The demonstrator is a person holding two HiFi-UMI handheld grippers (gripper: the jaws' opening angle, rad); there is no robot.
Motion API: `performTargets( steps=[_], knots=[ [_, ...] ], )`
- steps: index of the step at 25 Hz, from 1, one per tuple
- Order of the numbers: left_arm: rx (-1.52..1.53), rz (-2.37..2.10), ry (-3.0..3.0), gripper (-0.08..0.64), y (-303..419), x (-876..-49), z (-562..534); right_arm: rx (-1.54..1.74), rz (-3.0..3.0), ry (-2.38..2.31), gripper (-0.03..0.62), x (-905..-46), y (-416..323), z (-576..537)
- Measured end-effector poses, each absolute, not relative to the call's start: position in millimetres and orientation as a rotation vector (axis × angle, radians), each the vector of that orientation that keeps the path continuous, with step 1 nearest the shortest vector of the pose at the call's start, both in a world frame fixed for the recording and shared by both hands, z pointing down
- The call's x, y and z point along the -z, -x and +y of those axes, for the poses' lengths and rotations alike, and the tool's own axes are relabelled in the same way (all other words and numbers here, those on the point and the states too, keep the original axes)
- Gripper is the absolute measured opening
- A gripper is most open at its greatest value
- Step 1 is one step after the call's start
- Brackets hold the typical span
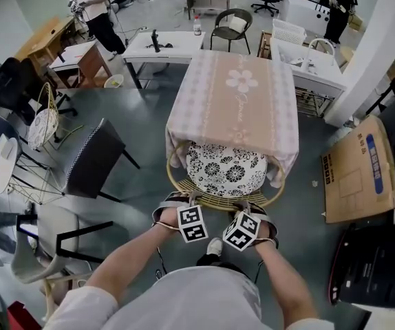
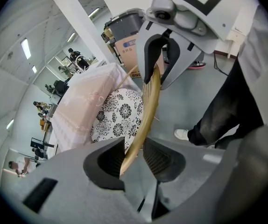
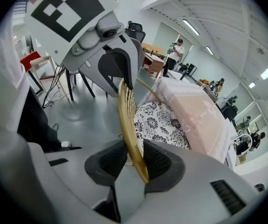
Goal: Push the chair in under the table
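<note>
The person's forearms fill the bottom of the head view. Just above them the left gripper (image 1: 175, 201) and the right gripper (image 1: 254, 206) sit side by side at the centre. Each is clenched on the curved back rim (image 1: 218, 200) of the chair (image 1: 184, 181): in both gripper views the golden cane bar runs between the ribbed pads, which press on it.

The chair stands in the middle of the frame. Its seat, with the black-and-white flowered cushion (image 1: 226, 169), is partly beneath the near edge of the table (image 1: 235, 102). The pink cloth (image 1: 288, 153) hangs down at either side of it, and the rim juts out towards the person.

The chair looks like woven cane, so it is probably light and stiff enough to push, with a little spring in the rim. It should slide easily on the smooth grey floor. The rounded bar could slip in the pads, so two holds either side of the back's middle, as now, suit an even push. The cushion may be loose, and the cloth could snag.

At the upper right is a white crate (image 1: 286, 30) whose contents I cannot make out. At the right edge a cardboard box (image 1: 358, 174) lies closed.
</note>
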State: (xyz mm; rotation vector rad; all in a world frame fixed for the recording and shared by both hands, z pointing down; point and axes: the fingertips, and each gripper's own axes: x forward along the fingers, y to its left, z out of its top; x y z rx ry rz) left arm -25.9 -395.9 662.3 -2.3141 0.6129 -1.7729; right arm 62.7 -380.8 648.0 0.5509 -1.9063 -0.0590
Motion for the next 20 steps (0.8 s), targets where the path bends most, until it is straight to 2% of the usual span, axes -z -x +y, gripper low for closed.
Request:
performTargets(
  steps=[20],
  knots=[
    [1.747,0.687,2.312,0.129,24.2,-658.7,-392.7,0.050,-1.906,-0.596,0.103,-645.5,-64.9,-380.1]
  ],
)
